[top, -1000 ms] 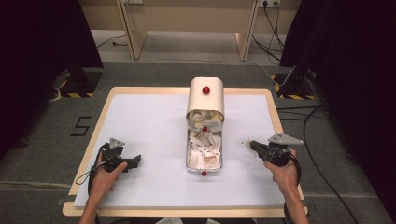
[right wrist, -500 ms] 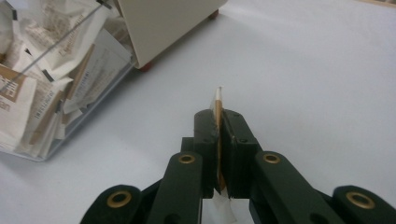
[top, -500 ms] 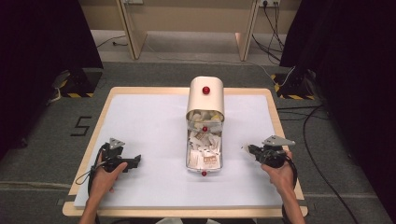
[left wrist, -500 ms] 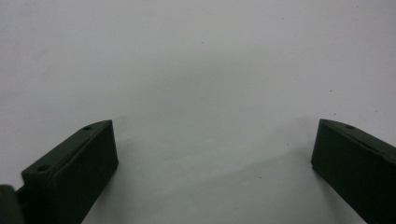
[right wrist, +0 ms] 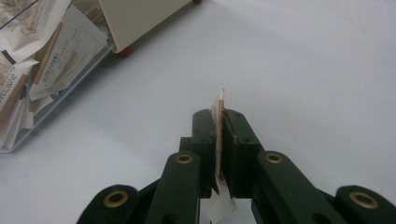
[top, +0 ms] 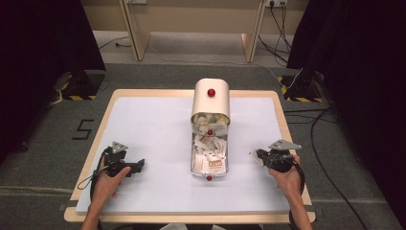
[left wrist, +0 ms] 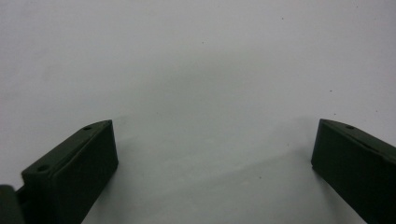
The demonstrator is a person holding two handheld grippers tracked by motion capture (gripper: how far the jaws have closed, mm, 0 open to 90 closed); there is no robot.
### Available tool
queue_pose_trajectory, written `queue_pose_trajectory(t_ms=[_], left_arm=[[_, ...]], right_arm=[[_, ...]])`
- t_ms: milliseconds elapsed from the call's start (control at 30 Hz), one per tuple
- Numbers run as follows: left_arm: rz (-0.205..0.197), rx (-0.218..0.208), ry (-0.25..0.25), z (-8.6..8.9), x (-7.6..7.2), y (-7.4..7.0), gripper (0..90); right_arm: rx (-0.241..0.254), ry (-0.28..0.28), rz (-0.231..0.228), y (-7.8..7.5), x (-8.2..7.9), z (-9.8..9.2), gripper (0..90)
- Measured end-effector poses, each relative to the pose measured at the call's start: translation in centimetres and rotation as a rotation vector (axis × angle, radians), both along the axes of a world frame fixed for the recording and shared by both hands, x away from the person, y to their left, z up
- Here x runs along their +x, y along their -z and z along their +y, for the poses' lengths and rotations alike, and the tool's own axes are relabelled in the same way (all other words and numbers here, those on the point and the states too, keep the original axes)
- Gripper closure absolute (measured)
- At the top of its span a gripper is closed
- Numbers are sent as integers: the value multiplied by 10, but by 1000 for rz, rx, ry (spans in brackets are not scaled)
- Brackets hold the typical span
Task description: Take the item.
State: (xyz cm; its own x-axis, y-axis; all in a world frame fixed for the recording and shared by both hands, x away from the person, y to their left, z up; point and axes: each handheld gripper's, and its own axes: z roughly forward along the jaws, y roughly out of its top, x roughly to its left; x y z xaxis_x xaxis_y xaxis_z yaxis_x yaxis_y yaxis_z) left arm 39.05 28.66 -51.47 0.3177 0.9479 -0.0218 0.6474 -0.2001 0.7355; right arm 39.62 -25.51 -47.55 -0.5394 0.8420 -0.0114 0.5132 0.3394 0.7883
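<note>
Sachet (right wrist: pixel 220 122), thin and paper-flat, sits pinched edge-on in the right tongs (right wrist: pixel 219 116), its top edge poking just past the jaw tips and a white corner hanging out below. In the high view those right tongs (top: pixel 258 155) rest low over the white counter (top: pixel 153 129), right of the container and apart from it, with the right hand (top: pixel 286 178) wrapped around the handle. Centre of the counter stands a cream bread-bin-style box (top: pixel 210 104) with a red knob (top: pixel 210 92), and in front of it a clear tray (top: pixel 208 158) heaped with small paper packets (top: pixel 210 149). From the right gripper view the packets (right wrist: pixel 42 60) spill up at the upper left, the cream box's corner (right wrist: pixel 140 18) beside them. Over on the other side, the left tongs (top: pixel 139 165) lie near the counter's front left, left hand (top: pixel 106 179) on the grip. Their jaws are spread wide with bare white counter (left wrist: pixel 210 93) between them; left tongs (left wrist: pixel 212 149) hold nothing.
</note>
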Motion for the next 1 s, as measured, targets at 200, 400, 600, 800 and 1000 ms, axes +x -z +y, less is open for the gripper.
queue_pose_trajectory(t_ms=[200, 400, 600, 800, 1000], left_arm=[[0, 0, 0, 0, 0, 0, 0], [0, 0, 0, 0, 0, 0, 0], [0, 0, 0, 0, 0, 0, 0], [0, 0, 0, 0, 0, 0, 0], [0, 0, 0, 0, 0, 0, 0]], right_arm=[[-8, 14, -3, 1, 1, -1, 823], [-1, 38, 3, 3, 1, -4, 802], [-10, 59, 0, 5, 3, -8, 777], [-19, 66, -5, 5, 3, -9, 770], [-27, 69, -6, 6, 3, -9, 766]])
